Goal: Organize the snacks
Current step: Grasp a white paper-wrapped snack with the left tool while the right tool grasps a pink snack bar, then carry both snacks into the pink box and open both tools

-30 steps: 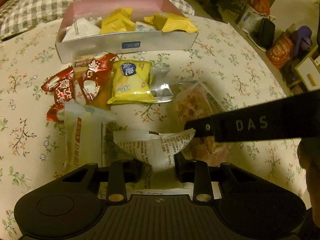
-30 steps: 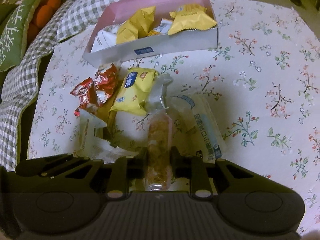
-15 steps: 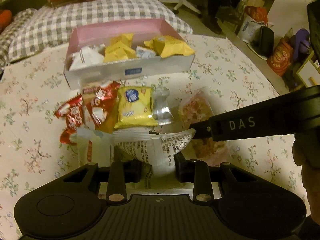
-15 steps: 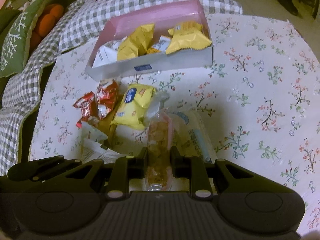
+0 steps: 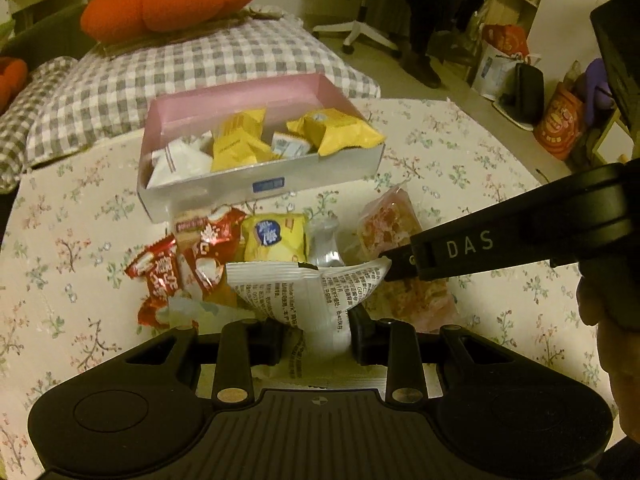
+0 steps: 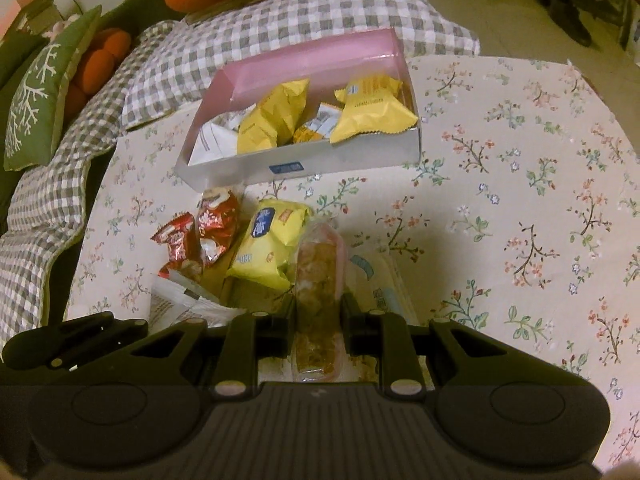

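Note:
My left gripper (image 5: 316, 332) is shut on a white snack packet (image 5: 316, 292) with black print, held above the floral tablecloth. My right gripper (image 6: 314, 316) is shut on a clear pink packet of golden crisps (image 6: 318, 276); the same packet (image 5: 390, 226) shows in the left wrist view behind the right gripper's black finger. Loose on the cloth lie two red packets (image 6: 200, 236), a yellow packet (image 6: 270, 246) and a silver one (image 5: 324, 240). Beyond them stands the pink-lined box (image 6: 320, 164), which holds yellow and white packets.
A clear packet with a blue label (image 6: 380, 284) lies right of the right gripper. A checked cushion (image 5: 192, 68) and an orange plush (image 5: 172, 0) sit behind the box. The cloth's right side (image 6: 520, 200) is bare. Bags and a chair stand on the floor at far right.
The left gripper has risen and tilted up with the white packet, so the box and the room behind show more. The right gripper has tilted up slightly, still holding its packet.

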Tool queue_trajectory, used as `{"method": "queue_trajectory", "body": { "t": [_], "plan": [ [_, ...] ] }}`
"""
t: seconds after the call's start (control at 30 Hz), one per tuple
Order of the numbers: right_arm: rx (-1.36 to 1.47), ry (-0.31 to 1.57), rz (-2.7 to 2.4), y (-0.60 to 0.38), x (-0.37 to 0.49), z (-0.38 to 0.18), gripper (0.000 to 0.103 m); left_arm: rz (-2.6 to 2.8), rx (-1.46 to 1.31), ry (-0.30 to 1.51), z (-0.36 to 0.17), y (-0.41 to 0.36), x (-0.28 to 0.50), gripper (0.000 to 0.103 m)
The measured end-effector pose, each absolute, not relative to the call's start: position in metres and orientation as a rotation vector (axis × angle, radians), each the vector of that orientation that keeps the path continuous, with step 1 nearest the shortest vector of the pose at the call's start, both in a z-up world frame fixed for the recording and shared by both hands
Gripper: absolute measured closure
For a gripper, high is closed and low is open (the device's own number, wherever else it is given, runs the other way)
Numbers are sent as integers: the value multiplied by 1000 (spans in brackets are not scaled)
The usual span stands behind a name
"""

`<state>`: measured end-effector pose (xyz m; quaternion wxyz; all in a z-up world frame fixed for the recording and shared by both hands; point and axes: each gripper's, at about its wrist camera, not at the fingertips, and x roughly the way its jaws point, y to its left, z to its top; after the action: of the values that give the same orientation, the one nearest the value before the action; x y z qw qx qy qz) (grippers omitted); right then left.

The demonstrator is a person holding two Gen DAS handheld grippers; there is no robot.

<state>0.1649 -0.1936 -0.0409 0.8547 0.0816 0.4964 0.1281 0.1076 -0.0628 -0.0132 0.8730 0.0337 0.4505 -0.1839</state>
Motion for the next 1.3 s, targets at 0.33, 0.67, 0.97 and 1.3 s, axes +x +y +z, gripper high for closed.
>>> {"method": "queue_trajectory", "body": {
  "t": [0.33,0.67,0.97,1.3],
  "plan": [
    [172,1013,269,-193,166,-36,82,-383,83,909,-7,-64,108,74],
    [185,979,252,-196,172,-32,82,-365,74,898,-5,-60,119,74],
    [228,912,228,-203,189,-20,82,-228,-92,815,30,1,164,74],
    [261,836,216,-201,225,-14,82,-237,-165,801,24,11,210,74]
  ]
}}
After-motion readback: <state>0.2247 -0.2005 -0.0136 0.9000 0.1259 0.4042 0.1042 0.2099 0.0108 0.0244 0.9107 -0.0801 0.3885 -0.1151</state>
